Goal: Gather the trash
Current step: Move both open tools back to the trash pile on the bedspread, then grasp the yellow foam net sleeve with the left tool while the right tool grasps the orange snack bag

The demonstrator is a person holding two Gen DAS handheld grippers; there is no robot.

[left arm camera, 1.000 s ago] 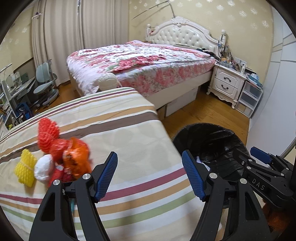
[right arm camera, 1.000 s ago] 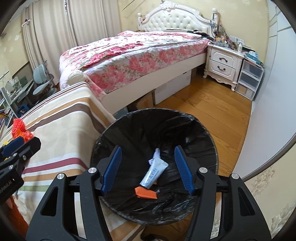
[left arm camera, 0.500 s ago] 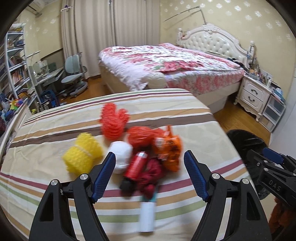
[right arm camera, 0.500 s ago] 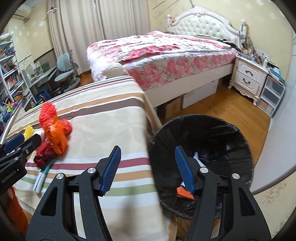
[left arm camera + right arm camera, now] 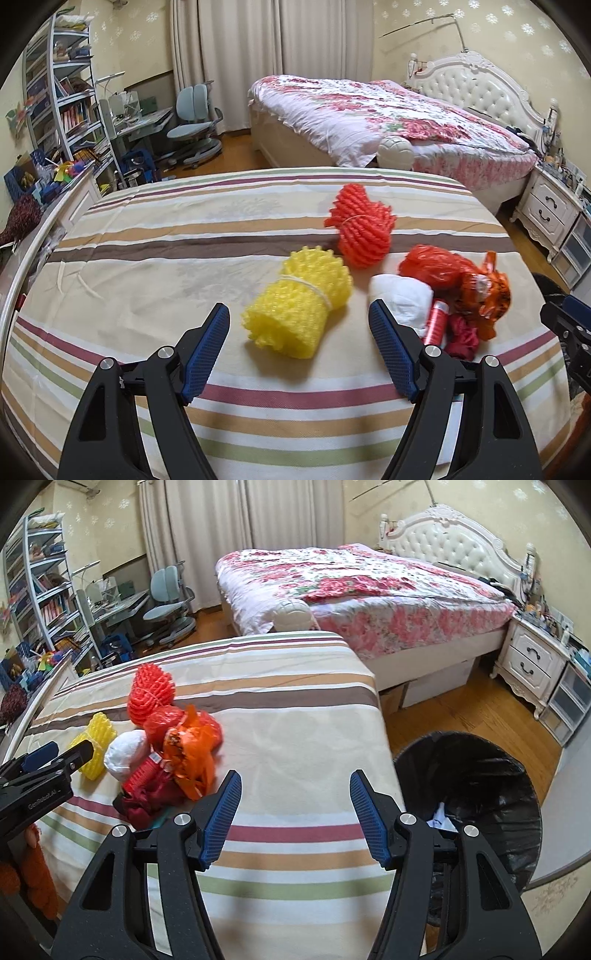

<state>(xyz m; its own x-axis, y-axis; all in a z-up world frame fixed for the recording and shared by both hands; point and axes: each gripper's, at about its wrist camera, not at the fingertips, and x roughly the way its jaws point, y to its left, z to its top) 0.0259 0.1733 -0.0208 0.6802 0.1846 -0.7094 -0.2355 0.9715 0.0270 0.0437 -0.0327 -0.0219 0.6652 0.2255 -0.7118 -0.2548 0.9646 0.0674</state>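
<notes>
Trash lies in a pile on a striped bed (image 5: 147, 258): a yellow foam net (image 5: 297, 301), an orange-red foam net (image 5: 360, 229), a white wad (image 5: 402, 299), an orange plastic bag (image 5: 469, 280) and a small red bottle (image 5: 436, 321). My left gripper (image 5: 299, 347) is open and empty, just in front of the yellow net. My right gripper (image 5: 293, 816) is open and empty over the striped bed (image 5: 295, 738), right of the pile (image 5: 177, 746). A black-lined bin (image 5: 480, 775) stands on the floor to its right, with some trash inside.
A floral bed (image 5: 388, 114) with a white headboard stands behind. A white nightstand (image 5: 532, 661) and plastic drawers are at the right. A desk, chair (image 5: 192, 125) and bookshelf fill the far left. Wooden floor lies between the beds.
Both grippers have swung left, away from the bin. The left gripper now faces the yellow net; the right gripper has left the bin and is over the striped bed.
</notes>
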